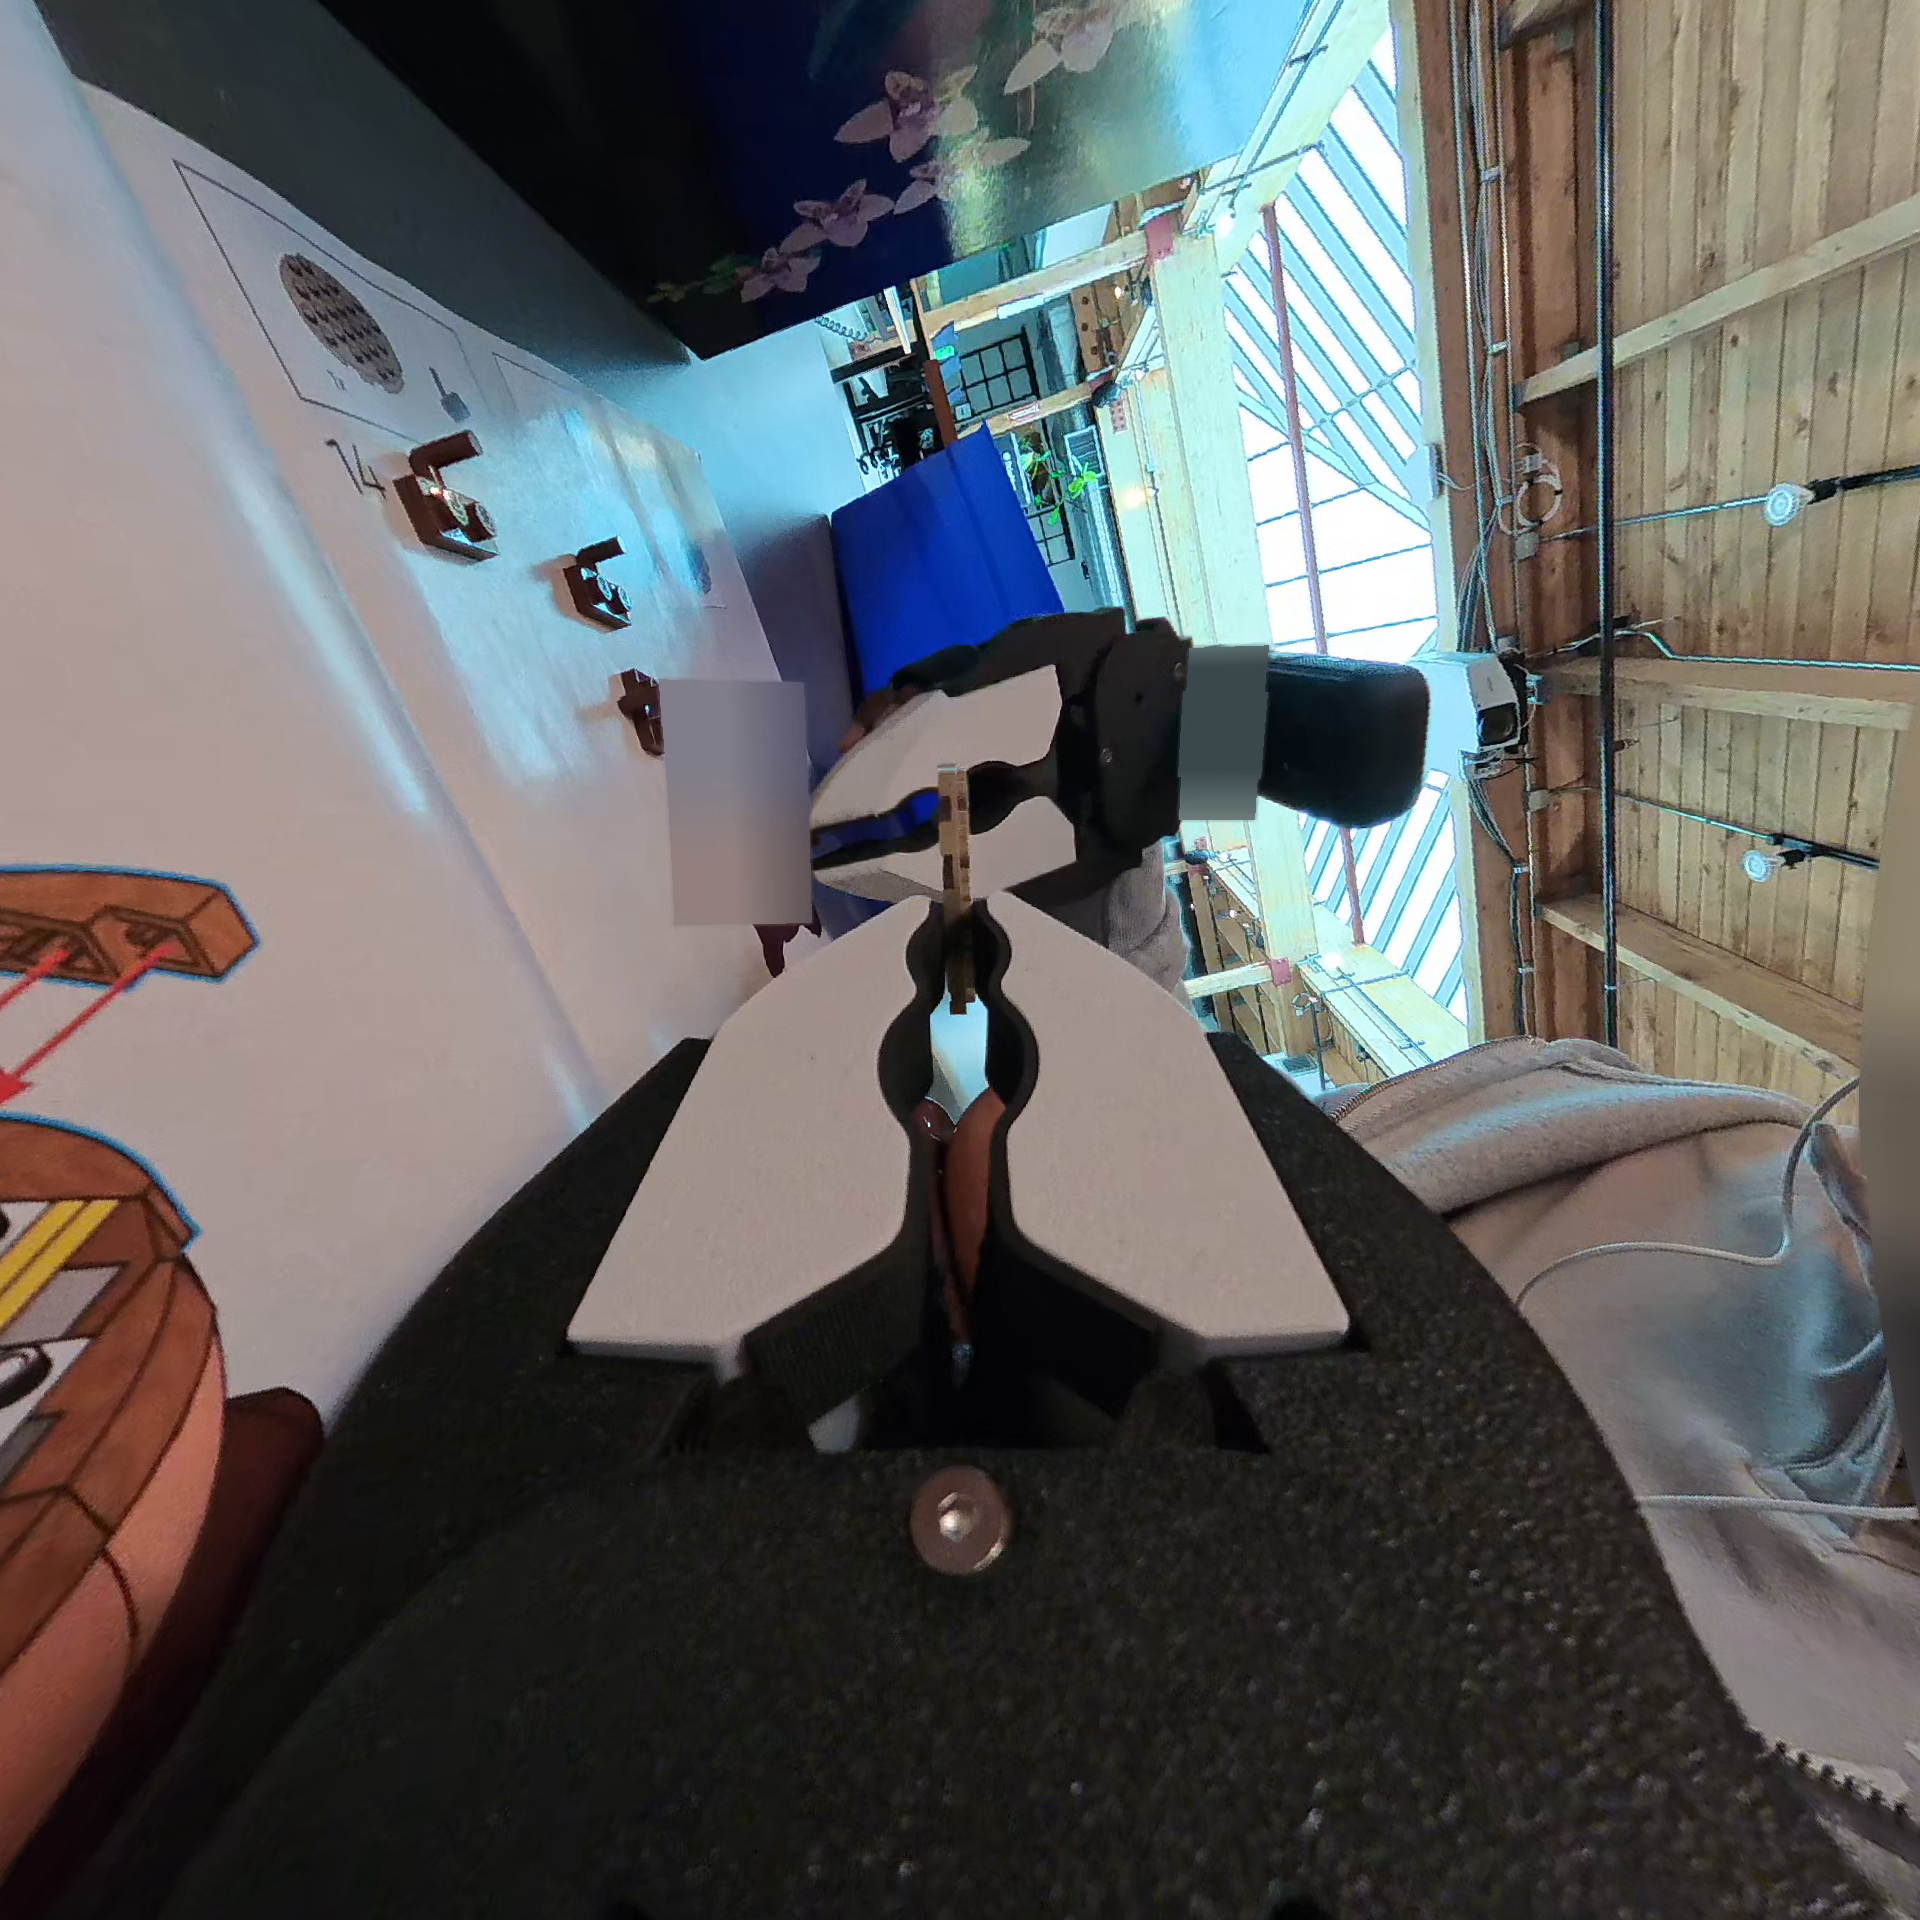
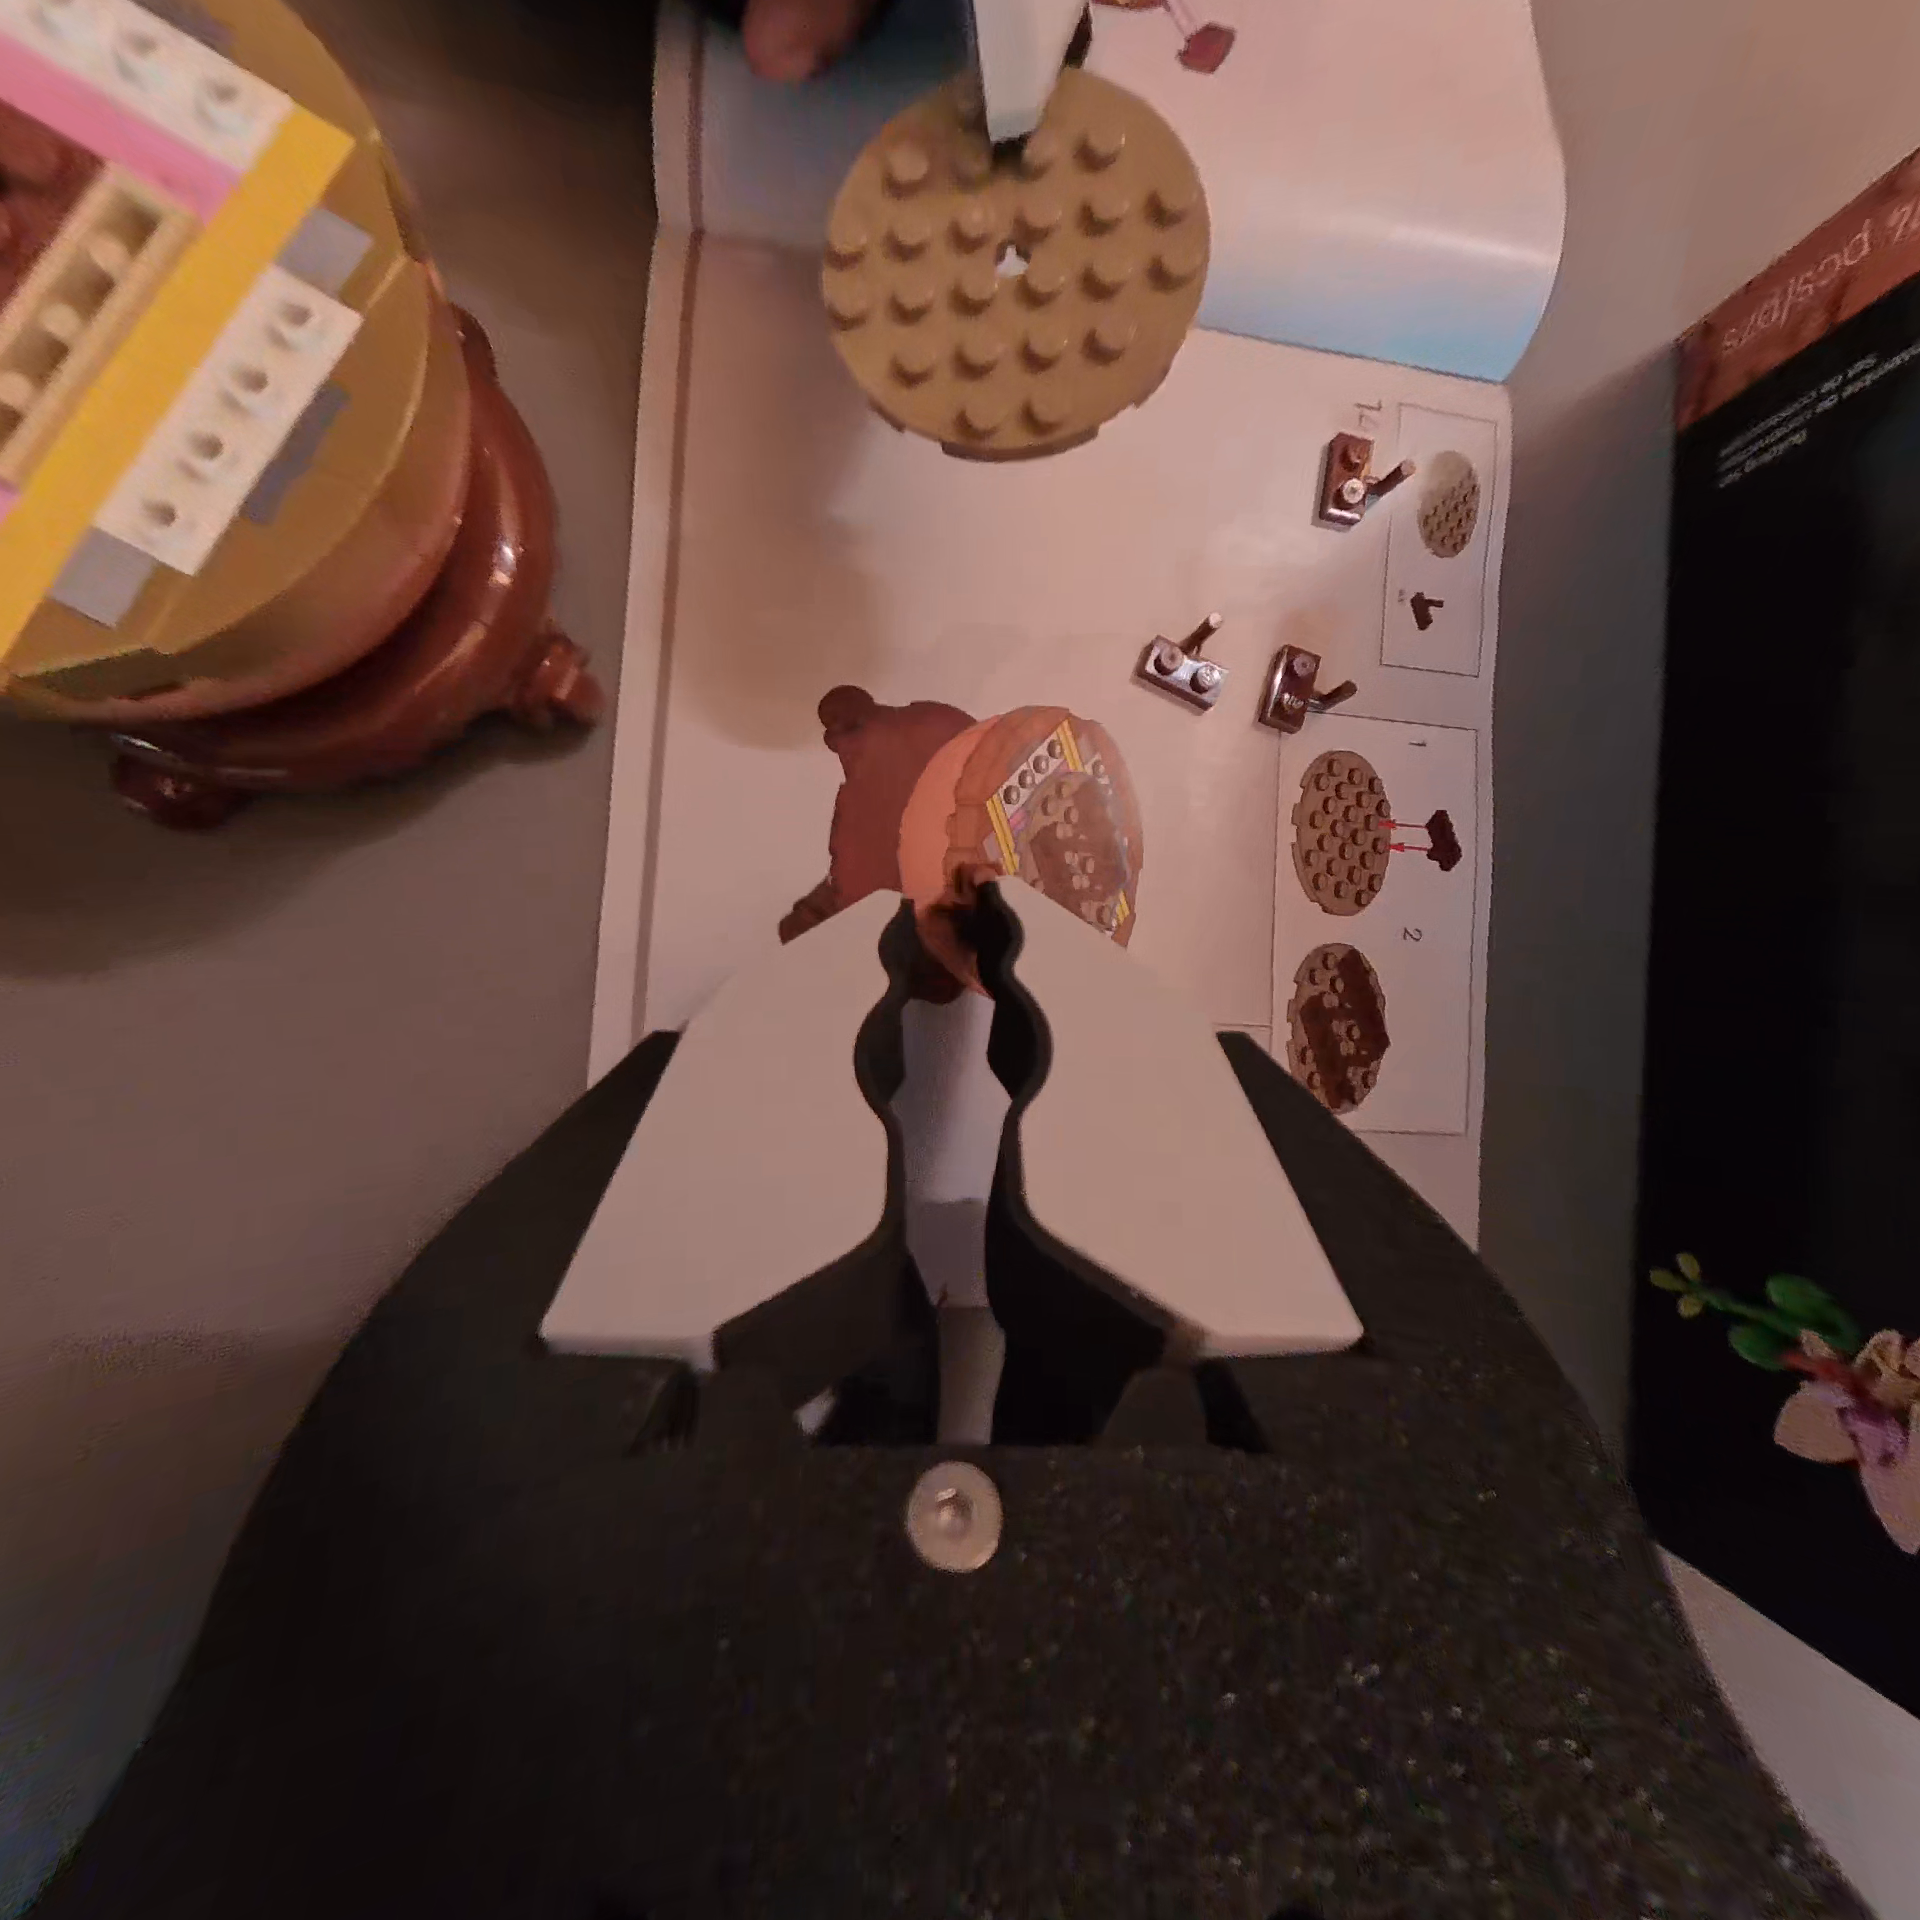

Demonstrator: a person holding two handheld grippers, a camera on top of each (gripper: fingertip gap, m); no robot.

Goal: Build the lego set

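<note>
My left gripper [image 1: 961, 920] is shut on a round tan studded plate [image 1: 954, 831], seen edge-on and held up in the air. In the right wrist view the plate [image 2: 1013, 281] faces me above the open instruction booklet [image 2: 935, 582], pinched at its top edge by a left finger [image 2: 1013, 83]. My right gripper [image 2: 966, 894] is shut on what looks like a small dark brown piece [image 2: 954, 912]. It also shows in the left wrist view [image 1: 823, 847], just beyond the plate. Three small brown bracket pieces [image 2: 1351, 483] [image 2: 1184, 665] [image 2: 1299, 686] lie on the booklet.
The partly built brown and tan pot [image 2: 260, 468] stands on the grey table at the left. The dark set box [image 2: 1808, 831] lies right of the booklet. A person's sleeve [image 1: 1610, 1247] is at the right in the left wrist view. Across from one pair of fingers to the other is roughly 10 centimeters.
</note>
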